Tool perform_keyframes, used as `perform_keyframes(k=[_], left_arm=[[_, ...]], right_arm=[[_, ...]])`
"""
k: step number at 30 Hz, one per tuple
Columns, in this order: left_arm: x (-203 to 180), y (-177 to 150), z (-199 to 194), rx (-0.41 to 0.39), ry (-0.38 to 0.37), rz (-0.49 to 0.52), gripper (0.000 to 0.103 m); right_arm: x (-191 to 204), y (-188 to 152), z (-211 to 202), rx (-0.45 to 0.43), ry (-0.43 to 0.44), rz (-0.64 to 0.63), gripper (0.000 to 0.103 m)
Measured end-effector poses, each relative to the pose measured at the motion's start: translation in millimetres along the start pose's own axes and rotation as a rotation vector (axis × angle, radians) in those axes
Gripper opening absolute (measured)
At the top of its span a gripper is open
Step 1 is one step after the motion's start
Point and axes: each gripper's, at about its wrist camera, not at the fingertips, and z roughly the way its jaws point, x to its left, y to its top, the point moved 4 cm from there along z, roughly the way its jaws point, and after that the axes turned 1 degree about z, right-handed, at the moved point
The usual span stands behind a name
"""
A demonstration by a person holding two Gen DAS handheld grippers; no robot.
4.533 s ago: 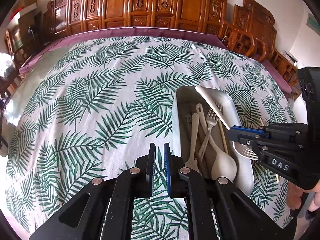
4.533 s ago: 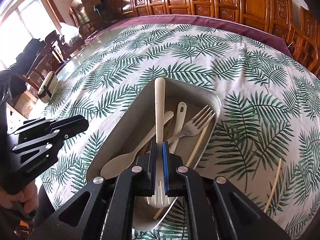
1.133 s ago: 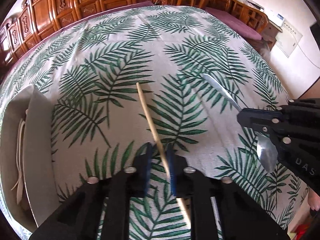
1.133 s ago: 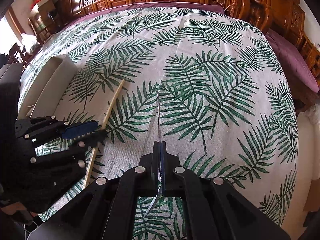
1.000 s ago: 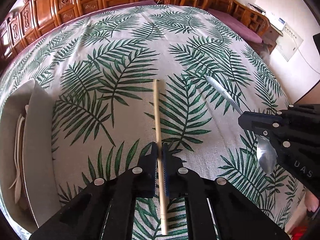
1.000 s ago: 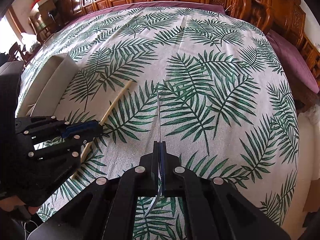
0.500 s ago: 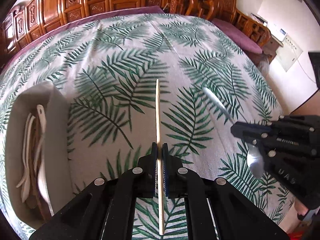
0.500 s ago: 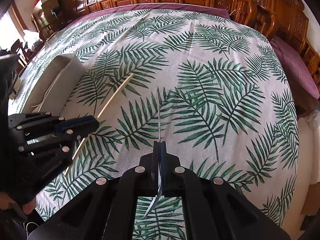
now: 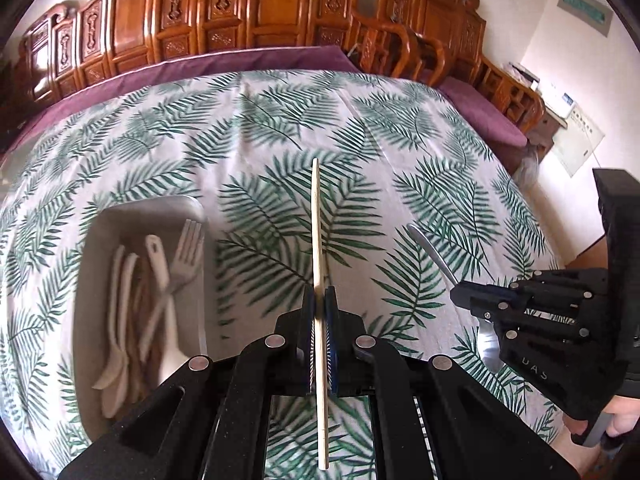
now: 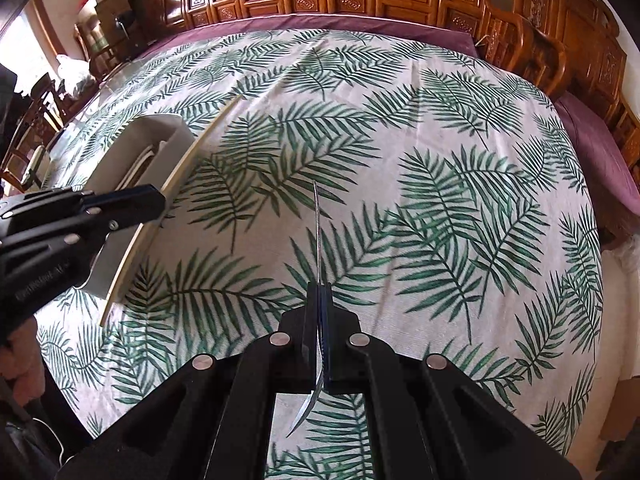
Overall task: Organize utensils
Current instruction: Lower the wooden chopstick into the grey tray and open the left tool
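Observation:
My left gripper is shut on a pale wooden chopstick, which is lifted off the cloth and sticks out ahead and behind the jaws. The same chopstick and left gripper show at the left of the right wrist view. My right gripper is shut on a metal spoon, held edge-on with its handle pointing forward and its bowl under the fingers. In the left wrist view that spoon and right gripper sit at the right. A metal tray at the left holds cream spoons and a fork.
A leaf-print cloth covers the large table, with a purple underlay at the far edge. Carved wooden chairs line the far and right sides. A person's hand grips the right tool at the lower right.
The left gripper closed on the chopstick and lifted it off the cloth, swinging left so the tray comes further into view. The right gripper rose a little with the spoon.

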Motion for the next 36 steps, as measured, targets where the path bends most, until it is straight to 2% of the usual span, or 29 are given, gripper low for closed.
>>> perform_keyframes(k=[9,20,28,36], left_arm=[[26.3,5.3,-31.3,-0.062,-0.024,-0.01,0.004],[79.1,2.3,-49.1,-0.08,0.011,-0.056,0.004],[115.2,-13.1,-39.9,-0.041,0.034,-0.096,0.004],[129.9,-20.8,-24.5,-0.011,0.042,-0.117,0.004]], right_arm=[[18.0,7.1,-6.1,0.004,-0.023,-0.011,0.002],[51.8,23.2,-16.6,-0.03,0.006,-0.032,0.002],[88.0,34.6,-14.1,-0.049,0.048,-0.072,0.002],[111.3,47.3,-12.5,-0.059,0.077,-0.094,0.002]])
